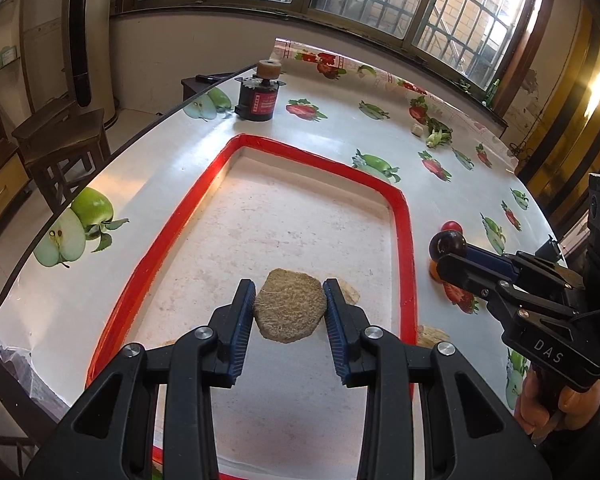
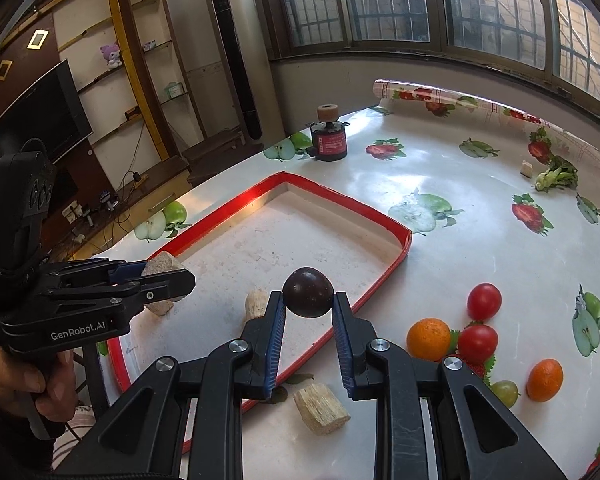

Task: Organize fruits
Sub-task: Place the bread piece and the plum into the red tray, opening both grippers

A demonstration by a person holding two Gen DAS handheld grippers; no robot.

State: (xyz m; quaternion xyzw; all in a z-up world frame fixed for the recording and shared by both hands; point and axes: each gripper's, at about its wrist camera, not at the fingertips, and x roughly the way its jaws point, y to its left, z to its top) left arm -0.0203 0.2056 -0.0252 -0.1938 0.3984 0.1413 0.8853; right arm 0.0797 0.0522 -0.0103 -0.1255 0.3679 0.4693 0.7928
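Note:
My left gripper [image 1: 290, 300] is shut on a flat tan fibrous chunk [image 1: 290, 306], held just above the floor of the red-rimmed white tray [image 1: 404, 240]; the chunk also shows in the right wrist view [image 2: 162, 270]. My right gripper [image 2: 307, 300] is shut on a dark round plum [image 2: 308, 292] above the tray's near right rim [image 2: 396, 258]; the plum also shows in the left wrist view [image 1: 446, 245]. On the table right of the tray lie two red tomatoes [image 2: 484, 300], two oranges [image 2: 428, 338] and a green grape [image 2: 505, 392].
A tan chunk [image 2: 256, 304] lies in the tray and another [image 2: 320, 408] on the table by its near rim. A black and red cylinder [image 2: 329, 140] stands at the far side. Green vegetable scraps [image 2: 556, 176] and a small cube lie far right.

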